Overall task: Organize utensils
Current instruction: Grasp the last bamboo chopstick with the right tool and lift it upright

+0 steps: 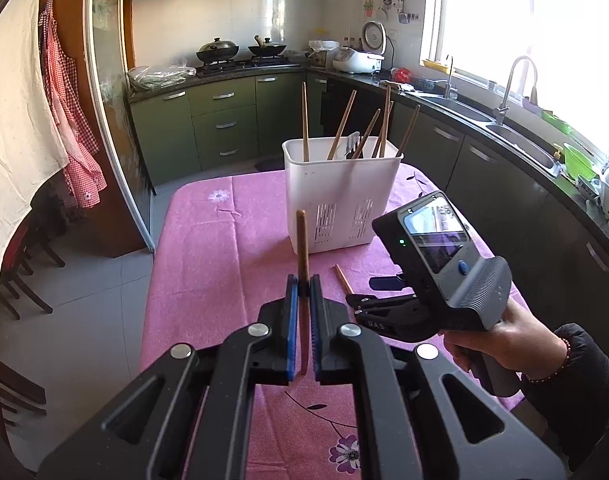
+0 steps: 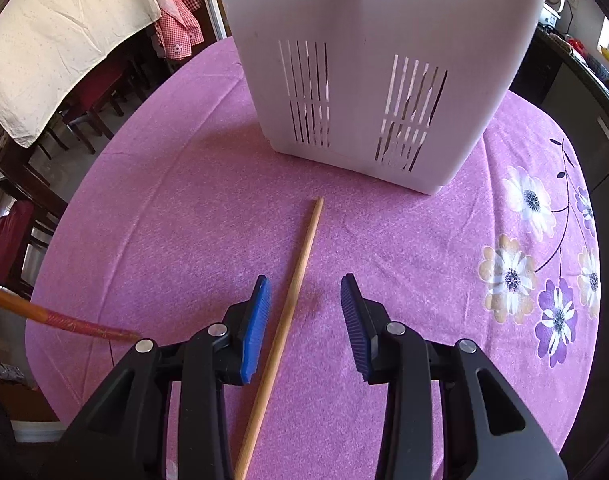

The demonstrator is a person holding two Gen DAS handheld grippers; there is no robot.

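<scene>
While right gripper (image 2: 306, 320) straddles chopstick (image 2: 288, 312), tablecloth (image 2: 184, 200) spreads bare.

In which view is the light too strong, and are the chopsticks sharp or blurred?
Left wrist view: the window is blown out white, and the held chopstick is sharp. Right wrist view: even light, the chopstick on the tablecloth is sharp, and edges bend from fisheye.

A white slotted caddy (image 2: 368, 80) stands on the pink tablecloth (image 2: 184, 200). Beside the caddy, purple and white flowers (image 2: 544, 280) pattern the cloth. Behind the caddy, green cabinets (image 1: 224, 120).
</scene>
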